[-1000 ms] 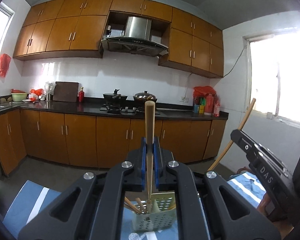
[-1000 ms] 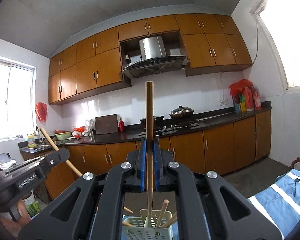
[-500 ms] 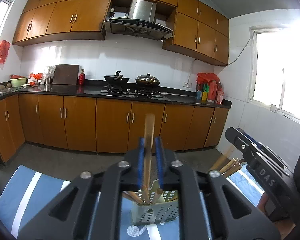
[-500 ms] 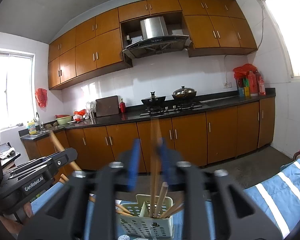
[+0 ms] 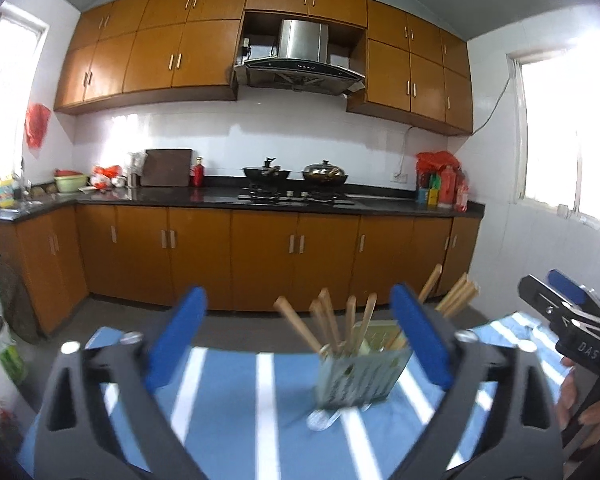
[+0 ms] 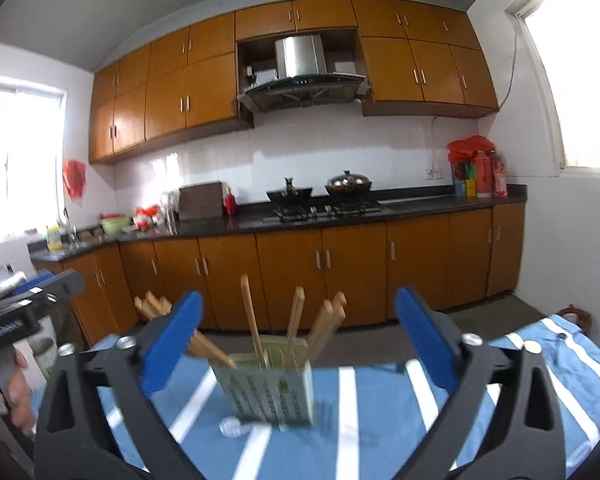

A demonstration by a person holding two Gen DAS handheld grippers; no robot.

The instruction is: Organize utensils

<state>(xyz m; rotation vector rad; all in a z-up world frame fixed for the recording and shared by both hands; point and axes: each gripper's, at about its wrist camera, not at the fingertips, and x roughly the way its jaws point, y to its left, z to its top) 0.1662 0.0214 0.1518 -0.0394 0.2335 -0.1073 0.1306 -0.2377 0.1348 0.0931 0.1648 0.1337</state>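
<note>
my left tongs [image 5: 300,336] and right tongs [image 6: 298,334] just sprang wide, empty | chopsticks [image 6: 252,320] dropped upright in holder [image 6: 274,388] | sorted

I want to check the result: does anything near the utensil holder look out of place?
Mostly tidy: the chopsticks stand in the holder, leaning apart. One small round shiny thing lies loose on the striped cloth beside the holder's base; too blurred to identify.
</note>
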